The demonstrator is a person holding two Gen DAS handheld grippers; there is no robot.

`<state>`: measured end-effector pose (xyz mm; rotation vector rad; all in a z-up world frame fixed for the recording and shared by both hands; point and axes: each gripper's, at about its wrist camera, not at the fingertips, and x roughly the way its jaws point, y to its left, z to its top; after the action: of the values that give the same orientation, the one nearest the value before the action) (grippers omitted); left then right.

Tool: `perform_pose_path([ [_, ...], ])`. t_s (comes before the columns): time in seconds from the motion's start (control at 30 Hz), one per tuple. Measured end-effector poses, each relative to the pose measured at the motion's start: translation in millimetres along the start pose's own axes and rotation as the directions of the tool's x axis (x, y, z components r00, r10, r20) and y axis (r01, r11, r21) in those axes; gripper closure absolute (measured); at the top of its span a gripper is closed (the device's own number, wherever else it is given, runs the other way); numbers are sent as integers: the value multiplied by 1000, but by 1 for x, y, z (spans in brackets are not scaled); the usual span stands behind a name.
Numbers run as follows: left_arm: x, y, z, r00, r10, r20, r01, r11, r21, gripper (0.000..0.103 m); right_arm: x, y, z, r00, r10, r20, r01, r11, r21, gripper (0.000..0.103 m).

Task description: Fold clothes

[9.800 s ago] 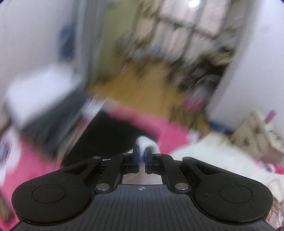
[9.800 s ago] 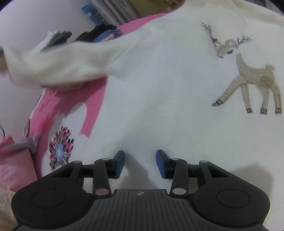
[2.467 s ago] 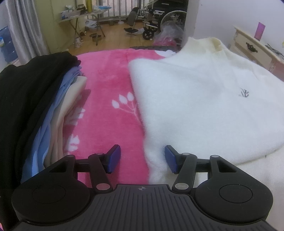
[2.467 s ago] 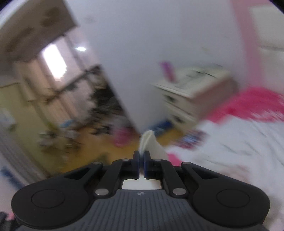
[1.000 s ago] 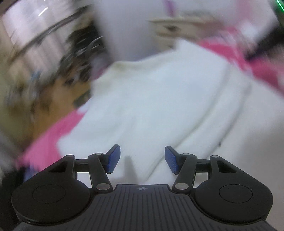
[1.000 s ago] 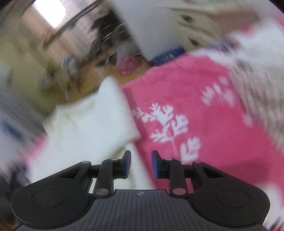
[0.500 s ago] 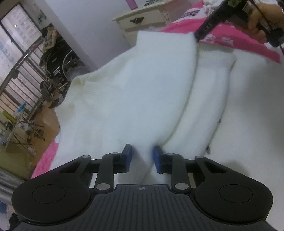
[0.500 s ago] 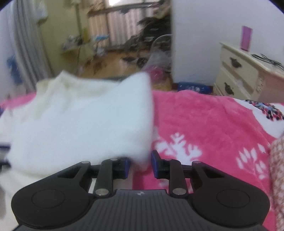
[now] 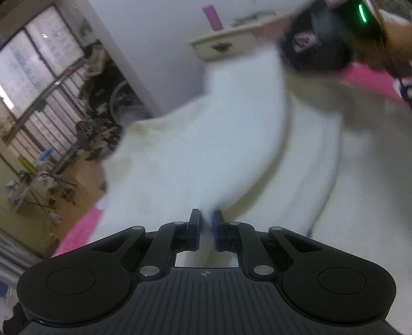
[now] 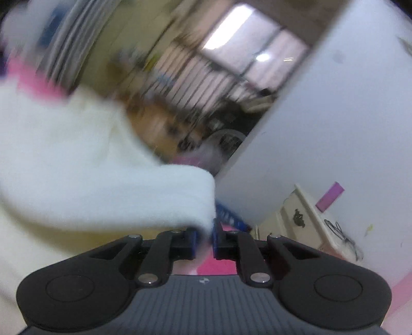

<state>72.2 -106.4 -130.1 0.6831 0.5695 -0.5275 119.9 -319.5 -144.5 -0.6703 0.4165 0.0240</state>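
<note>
1. My left gripper [image 9: 205,221] has its blue-padded jaws drawn close on a fold of the fluffy white knitted sweater [image 9: 206,144]; the fabric runs right between the pads, so I read it as pinched.
2. From the left wrist view the sweater lies ahead of me in soft layers, one folded layer lying over another, with its ribbed edge [image 9: 144,128] at the far side. The picture is smeared by motion, so finer detail is lost.
3. Beneath the sweater I see the bright pink blanket [image 9: 77,232] showing at the lower left and again at the upper right.
4. At the top right of that view a person's hand [image 9: 396,38] holds the other black device with a green light [image 9: 361,14], close to the far corner of the sweater.
5. My right gripper [image 10: 204,237] also has its jaws narrowed to a slim gap with a corner of the same white sweater [image 10: 103,180] caught between them; the cloth sweeps off to the left, lifted above the pink blanket [image 10: 213,268].
6. Behind it stand a plain white wall [image 10: 334,116], a cream drawer chest with dark handles [image 10: 303,219] bearing a purple card [image 10: 329,197], and a blurred barred window [image 10: 231,51].
</note>
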Motion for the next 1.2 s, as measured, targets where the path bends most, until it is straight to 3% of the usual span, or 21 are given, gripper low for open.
perform_pose_path([
  [0.13, -24, 23, 2, 996, 75, 37, -74, 996, -49, 96, 1, 23, -10, 999, 42, -8, -43, 988, -150, 91],
  [0.3, -19, 26, -16, 994, 100, -32, -100, 995, 19, 96, 1, 50, -23, 995, 99, -17, -99, 943, -319, 90],
  [0.5, -37, 19, -12, 986, 161, 42, -164, 981, 100, 96, -23, 37, -8, 995, 83, 51, -68, 966, -248, 90],
  [0.57, -36, 15, -13, 989, 147, 31, -150, 980, 133, 95, -25, 33, -8, 995, 90, 40, -79, 970, -230, 90],
  [0.7, -14, -3, -34, 990, 71, -124, -37, 966, 257, 88, -10, 36, -26, 986, 139, -90, -157, 955, -252, 90],
  [0.77, -13, -7, -41, 984, 41, -174, 5, 967, 255, 87, -15, 33, -24, 987, 132, -95, -152, 956, -251, 90],
  [0.8, -17, -3, -42, 982, 27, -185, 15, 975, 221, 83, -19, 30, -23, 987, 127, -98, -148, 958, -248, 90],
  [0.83, -21, 2, -42, 980, 6, -199, 29, 984, 175, 73, -22, 28, -21, 987, 123, -100, -144, 959, -244, 88],
  [0.9, -28, 25, -42, 970, -71, -233, 73, 997, 1, 69, -29, 23, -20, 985, 125, -121, -148, 968, -201, 88],
  [0.93, -30, 39, -43, 967, -107, -233, 83, 991, -108, 69, -32, 20, -20, 982, 135, -135, -156, 975, -157, 88],
  [1.0, -29, 68, -48, 963, -148, -227, 70, 945, -319, 69, -38, 10, -17, 972, 172, -158, -178, 984, -27, 88],
  [1.13, -14, 116, -60, 969, -171, -180, 24, 786, -618, 69, -66, -11, -20, 946, 294, -138, -256, 936, 243, 86],
  [1.17, -8, 121, -63, 971, -160, -178, 9, 769, -640, 69, -73, -16, -21, 937, 325, -126, -275, 911, 308, 84],
  [1.2, 0, 125, -63, 972, -142, -185, -9, 769, -639, 69, -78, -18, -21, 930, 347, -119, -287, 891, 352, 84],
])
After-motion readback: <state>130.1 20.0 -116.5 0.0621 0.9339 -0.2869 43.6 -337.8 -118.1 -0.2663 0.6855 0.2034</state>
